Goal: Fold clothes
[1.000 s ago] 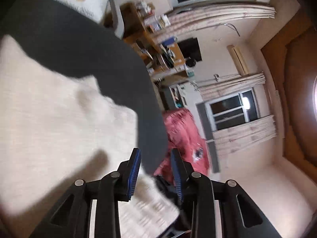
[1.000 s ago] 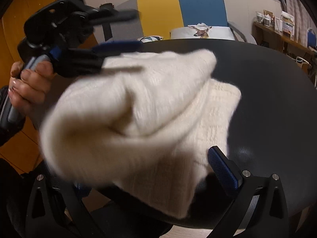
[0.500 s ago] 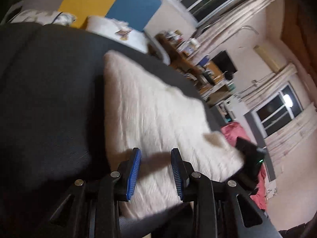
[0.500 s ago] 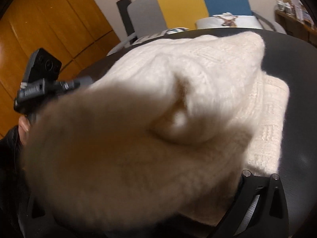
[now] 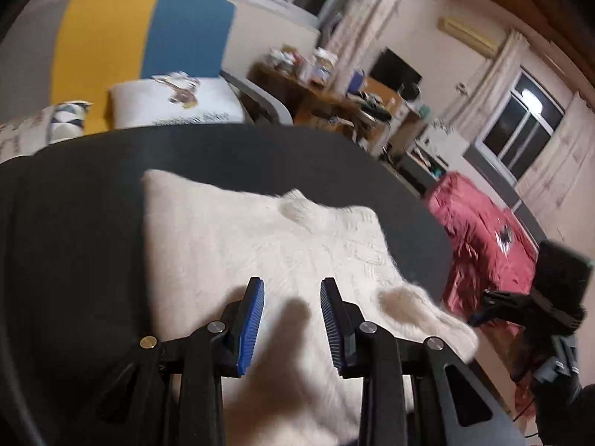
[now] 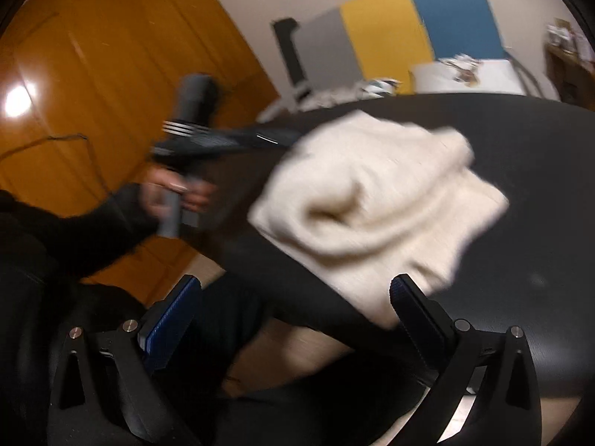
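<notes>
Already well along, by my reading. Left wrist view: my left gripper (image 5: 292,290) hangs over the near part of the cream sweater (image 5: 238,245), jaws parted with nothing between the pads, only its shadow on the knit. The sweater lies as a folded block on the dark round table (image 5: 74,204), right corner near the edge, a loose lump there. Right wrist view: my right gripper (image 6: 293,297) stands spread wide and empty, off the near edge of the table (image 6: 539,156); the sweater (image 6: 375,193) sits folded but puffy, top layer bulging. Left: flatten and square that bulge, perhaps one more fold. No other clothes visible.
</notes>
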Available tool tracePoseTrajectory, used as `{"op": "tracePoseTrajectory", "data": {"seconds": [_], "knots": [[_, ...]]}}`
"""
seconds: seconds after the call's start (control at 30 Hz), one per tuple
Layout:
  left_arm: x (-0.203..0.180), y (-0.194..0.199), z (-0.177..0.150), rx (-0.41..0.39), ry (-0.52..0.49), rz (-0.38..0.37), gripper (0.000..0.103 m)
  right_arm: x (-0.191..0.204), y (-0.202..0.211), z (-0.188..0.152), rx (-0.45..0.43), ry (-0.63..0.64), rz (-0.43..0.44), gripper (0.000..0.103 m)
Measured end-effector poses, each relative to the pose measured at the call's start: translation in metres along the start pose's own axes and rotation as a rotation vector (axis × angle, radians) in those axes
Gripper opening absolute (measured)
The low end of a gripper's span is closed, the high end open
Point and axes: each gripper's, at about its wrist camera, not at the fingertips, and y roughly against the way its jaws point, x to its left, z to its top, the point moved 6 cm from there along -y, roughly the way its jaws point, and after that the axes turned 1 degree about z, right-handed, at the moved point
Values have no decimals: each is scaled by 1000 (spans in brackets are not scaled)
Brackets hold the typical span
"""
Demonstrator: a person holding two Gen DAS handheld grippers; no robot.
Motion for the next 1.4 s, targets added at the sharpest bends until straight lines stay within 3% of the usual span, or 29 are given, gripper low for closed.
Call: {"op": "tracePoseTrajectory", "data": {"seconds": [0.2,0.33,0.4,0.5,0.53,0.6,0.63,0.7,0.83,0.97,1.13,1.27,1.4], "knots": [[-23,-26,14,25,-68,-34,30,3,-49,31,122,49,162,103],[-36,-39,19,61,-110,-70,30,25,-72,32,245,64,291,103],[-43,-50,21,82,-132,-77,30,27,-78,36,256,38,380,103],[-50,-73,13,131,-177,-43,30,21,-85,25,333,-9,494,103],[-53,-79,10,133,-201,-24,30,14,-89,15,390,-23,485,103],[-59,-83,5,117,-230,-8,32,-6,-96,-12,503,-38,380,103],[-61,-85,4,109,-238,-1,32,-13,-95,-20,515,-48,360,103],[-61,-83,5,99,-225,0,32,-15,-88,-20,464,-73,382,103],[-52,-52,11,40,-108,-83,32,-15,-72,-20,344,-116,345,103],[-37,-35,8,17,-84,-56,30,-16,-39,-11,86,-171,246,103],[-51,-38,2,27,-133,-58,30,-24,-33,9,-175,-303,226,103],[-70,-55,-8,70,-221,-52,30,-43,-65,24,-177,-387,219,103],[-68,-59,-12,62,-164,-109,30,-57,-73,40,-214,-433,208,103]]}}
